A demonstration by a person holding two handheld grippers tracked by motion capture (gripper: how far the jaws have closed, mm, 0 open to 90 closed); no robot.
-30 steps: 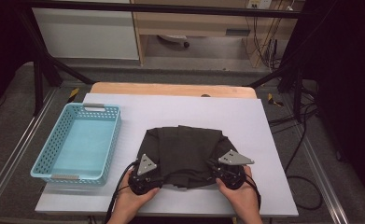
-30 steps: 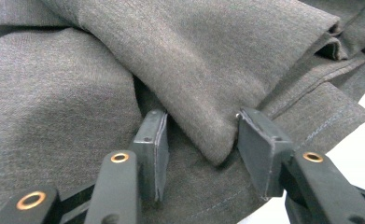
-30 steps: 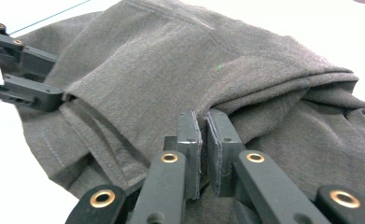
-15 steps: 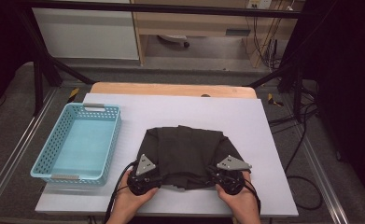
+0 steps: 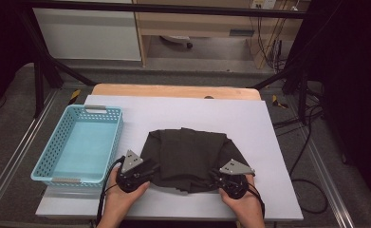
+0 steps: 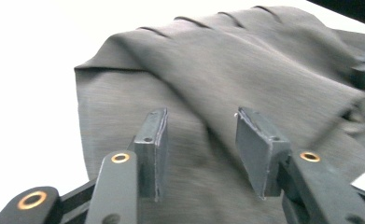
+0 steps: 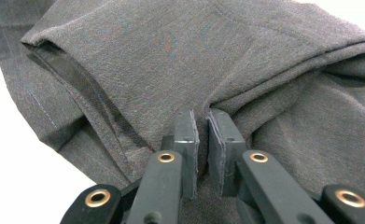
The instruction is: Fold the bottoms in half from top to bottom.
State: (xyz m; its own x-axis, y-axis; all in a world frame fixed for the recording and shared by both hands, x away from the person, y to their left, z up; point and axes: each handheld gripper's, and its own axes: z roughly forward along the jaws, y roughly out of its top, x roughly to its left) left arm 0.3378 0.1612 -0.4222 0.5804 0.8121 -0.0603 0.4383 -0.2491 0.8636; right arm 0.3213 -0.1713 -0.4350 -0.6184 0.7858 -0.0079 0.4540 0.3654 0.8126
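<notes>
A dark grey garment lies crumpled on the white table, near its front edge. My left gripper is at the garment's near left edge. In the left gripper view it hovers over the cloth with its jaws apart; they have just been opening a little and nothing is pinched between them. My right gripper is at the near right edge. Its jaws stand almost together on a fold of the cloth; they have just eased slightly, and the fold is still between the pads.
A light blue perforated basket stands at the table's left side, close beside the garment. A wooden board edge runs along the back of the table. Cables hang off to the right.
My left gripper has shifted left and lifted slightly off the garment's edge. The right gripper has stayed in place on its fold.
</notes>
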